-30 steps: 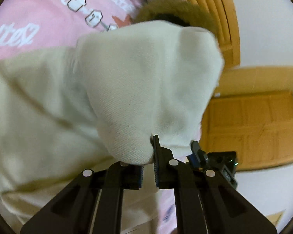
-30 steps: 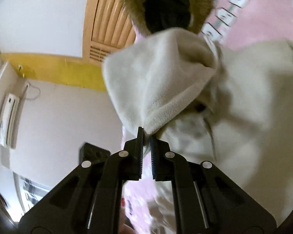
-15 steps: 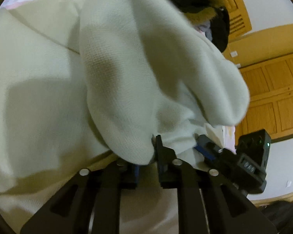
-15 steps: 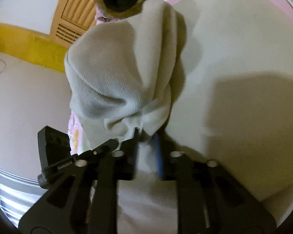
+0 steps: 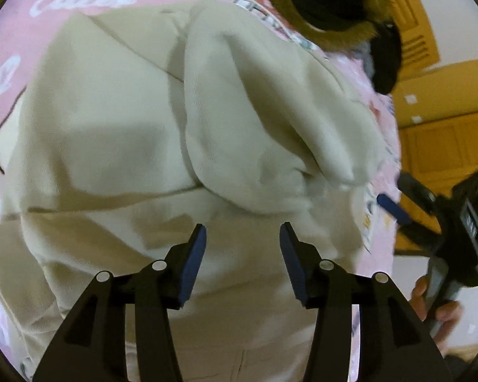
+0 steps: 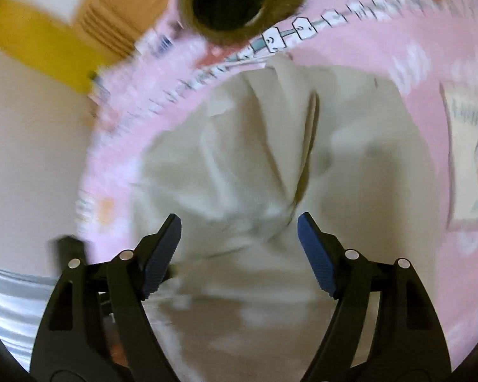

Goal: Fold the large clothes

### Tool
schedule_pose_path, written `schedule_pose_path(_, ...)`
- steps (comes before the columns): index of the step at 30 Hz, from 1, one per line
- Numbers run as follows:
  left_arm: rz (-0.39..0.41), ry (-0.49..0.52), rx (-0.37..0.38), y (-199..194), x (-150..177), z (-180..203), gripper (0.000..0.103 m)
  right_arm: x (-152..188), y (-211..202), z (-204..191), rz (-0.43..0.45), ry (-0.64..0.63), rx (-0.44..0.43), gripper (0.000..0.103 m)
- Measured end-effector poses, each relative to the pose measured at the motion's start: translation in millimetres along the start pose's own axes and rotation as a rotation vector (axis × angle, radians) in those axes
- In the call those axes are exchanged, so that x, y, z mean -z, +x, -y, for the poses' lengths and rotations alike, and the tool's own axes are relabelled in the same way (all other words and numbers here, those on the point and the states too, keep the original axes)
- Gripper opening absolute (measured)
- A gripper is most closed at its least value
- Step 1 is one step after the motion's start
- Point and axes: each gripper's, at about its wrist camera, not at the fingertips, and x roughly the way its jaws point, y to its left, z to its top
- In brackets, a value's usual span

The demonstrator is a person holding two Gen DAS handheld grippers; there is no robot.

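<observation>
A large cream sweatshirt (image 5: 118,146) lies on a pink printed bedsheet (image 5: 47,9). Its hood (image 5: 258,133) is folded down over the body and rests there. My left gripper (image 5: 242,232) is open and empty, just above the cloth below the hood. My right gripper (image 6: 239,222) is open and empty too, over the same hood (image 6: 271,146) from the other side; this view is blurred. The right gripper's body and the hand holding it show in the left wrist view (image 5: 455,229).
A black garment with a brown fur-trimmed hood (image 5: 331,9) lies on the bed beyond the sweatshirt, also in the right wrist view (image 6: 229,0). Orange wooden panels (image 5: 446,146) and a pale wall stand past the bed's edge.
Both grippers were shut on the hood and carried it down over the sweatshirt's body. Both have let go, opened, and drawn back; the hood now lies on the body.
</observation>
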Motion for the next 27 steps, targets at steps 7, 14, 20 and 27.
schedule_pose_path(7,-0.029,-0.010,-0.101,33.7,-15.6,16.4,0.046,-17.9,62.0,-13.7,-0.137,-0.100,0.130,0.025)
schedule_pose_path(14,-0.031,-0.097,-0.094,56.1,-21.3,15.9,0.046,-50.1,5.9,-55.0,0.012,-0.230,0.106,0.012)
schedule_pose_path(20,0.028,-0.174,-0.019,68.7,-66.2,22.3,0.054,-81.6,-39.8,-91.0,0.129,-0.334,0.097,0.012)
schedule_pose_path(27,0.151,-0.178,0.066,60.7,-133.1,31.1,0.051,-88.6,-59.3,-99.5,0.291,-0.424,0.068,0.013)
